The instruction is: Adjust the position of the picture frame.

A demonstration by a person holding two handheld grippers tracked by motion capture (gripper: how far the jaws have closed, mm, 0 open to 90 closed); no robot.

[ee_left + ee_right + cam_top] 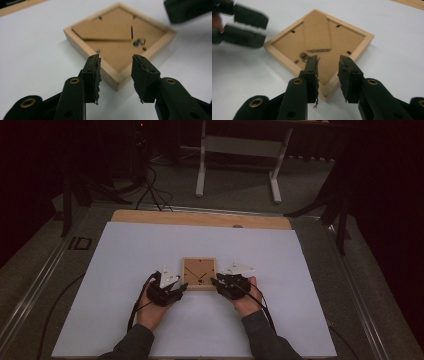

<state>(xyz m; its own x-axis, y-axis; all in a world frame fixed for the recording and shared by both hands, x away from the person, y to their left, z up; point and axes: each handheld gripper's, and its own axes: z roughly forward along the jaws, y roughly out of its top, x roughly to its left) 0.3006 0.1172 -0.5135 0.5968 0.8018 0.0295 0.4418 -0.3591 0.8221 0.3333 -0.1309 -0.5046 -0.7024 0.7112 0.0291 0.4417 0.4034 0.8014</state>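
A small square wooden picture frame (199, 273) lies face down on the white sheet, its brown backing board with clips up. My left gripper (184, 287) is at the frame's near left corner and my right gripper (215, 282) at its near right corner. In the left gripper view the frame (117, 37) has its near corner just beyond the left gripper (116, 65), whose jaws stand apart and touch nothing. In the right gripper view the right gripper (328, 65) hangs open over a corner of the frame (319, 42). The left gripper (244, 27) shows blurred at the top left.
The white sheet (150, 250) covers a wooden board (200, 219) whose far edge shows. Metal rails run along both sides of the table. Behind it stand a white desk frame (240, 150) and cables (150, 190) on the floor. The sheet lies bare all around the frame.
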